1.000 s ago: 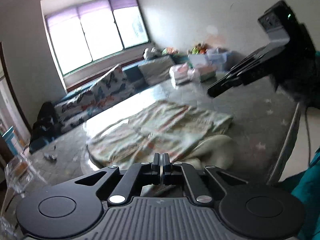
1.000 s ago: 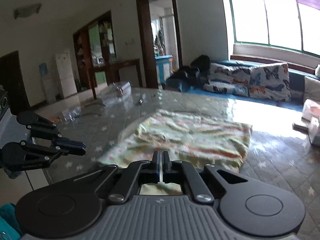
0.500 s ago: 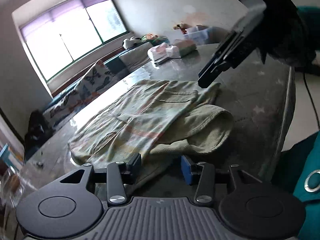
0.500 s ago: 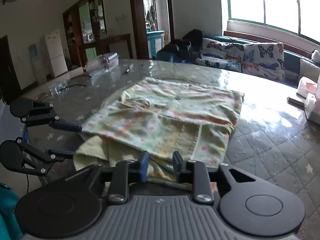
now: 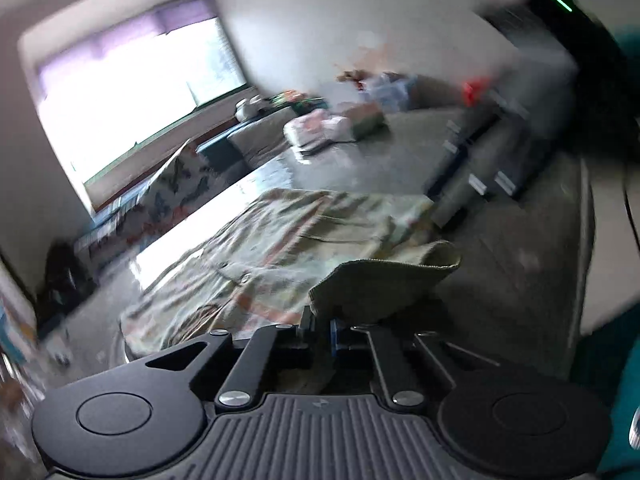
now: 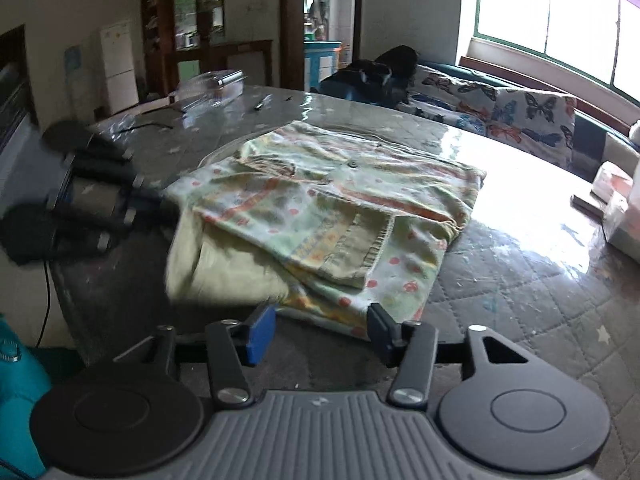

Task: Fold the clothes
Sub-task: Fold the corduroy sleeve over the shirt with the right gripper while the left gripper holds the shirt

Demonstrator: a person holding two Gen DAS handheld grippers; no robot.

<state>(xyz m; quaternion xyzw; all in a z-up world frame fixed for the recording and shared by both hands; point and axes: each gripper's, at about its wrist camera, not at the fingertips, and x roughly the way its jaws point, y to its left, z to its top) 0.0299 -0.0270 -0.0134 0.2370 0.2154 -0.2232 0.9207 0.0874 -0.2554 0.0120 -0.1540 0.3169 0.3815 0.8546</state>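
Left gripper (image 5: pixel 323 326) clenched on shirt (image 5: pixel 384 284) hem, ready to lift
Your right gripper (image 6: pixel 318 330), lower centre, has just been opening and grasps nothing; the hem lies just beyond its tips.

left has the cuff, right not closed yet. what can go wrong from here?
1. The left gripper pinches only the rim of the plain sleeve cuff; a pull could slip it free.
2. The right gripper has just been opening, pads off the patterned shirt; closing here may catch several stacked hem layers.
3. The shirt lies near the table edge; dragging might slide it off.
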